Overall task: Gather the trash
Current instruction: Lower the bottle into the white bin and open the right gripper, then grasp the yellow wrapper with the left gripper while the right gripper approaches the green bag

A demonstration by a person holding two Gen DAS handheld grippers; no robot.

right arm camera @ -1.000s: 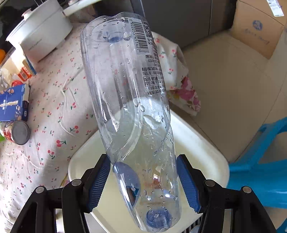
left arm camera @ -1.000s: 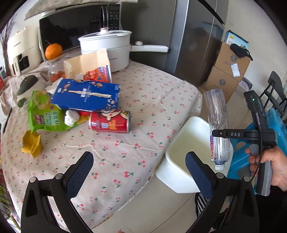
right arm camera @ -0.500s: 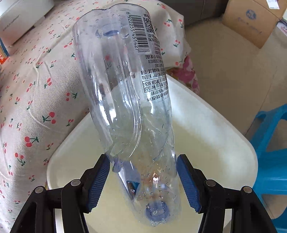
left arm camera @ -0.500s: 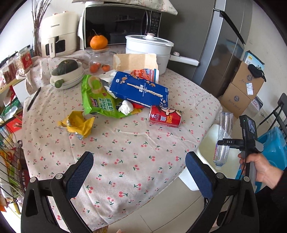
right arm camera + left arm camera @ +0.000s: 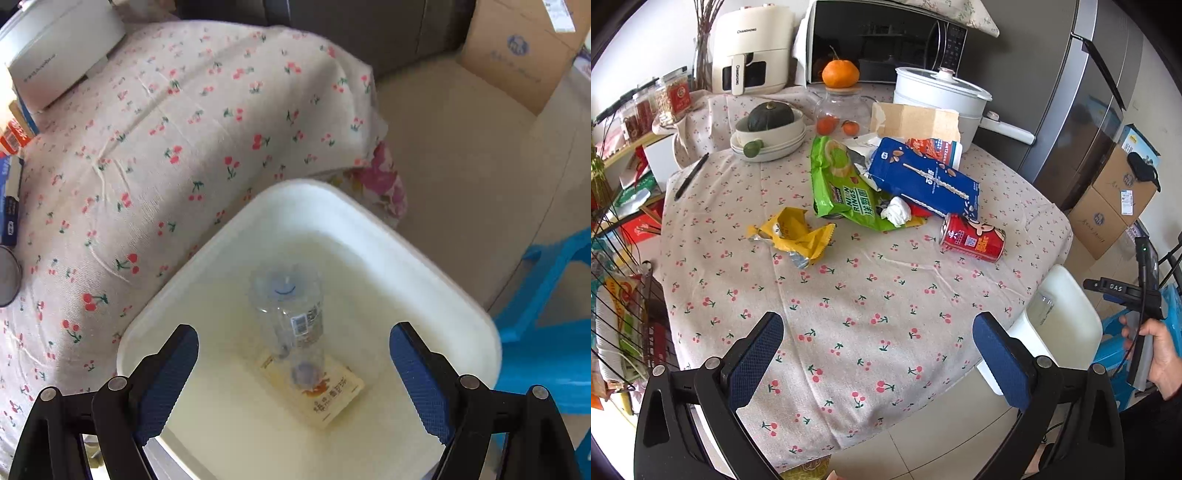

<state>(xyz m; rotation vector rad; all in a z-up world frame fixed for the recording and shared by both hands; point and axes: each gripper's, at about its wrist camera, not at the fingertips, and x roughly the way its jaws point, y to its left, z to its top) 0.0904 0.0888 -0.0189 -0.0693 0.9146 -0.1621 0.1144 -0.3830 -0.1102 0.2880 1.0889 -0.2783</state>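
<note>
I had the right tool poised above the white bin with its pads wide apart and nothing between them; the clear plastic bottle stood neck-down inside the bin, resting on a flat yellowish packet at the bottom, so I judged the bottle's drop to be finished and the step in hand to be the turn toward the next piece of trash; the left tool hung over the near edge of the tabletop, its pads likewise spread and empty; most of the litter lay on the cherry-print cloth: a red can on its side nearest the bin, a crumpled yellow wrapper, a green bag that read "ONION RINGS", a white wad of tissue and a blue carton whose white lettering I could not make out; the next move, as I reckoned it, called for one tool to reach the can, close across its round body so it could not roll, and carry it to the bin; the air fryer at the back read "CHANGHONG"; the right tool's handle, seen from the left, read "DAS"; the packet's print was too small for me to read.
</note>
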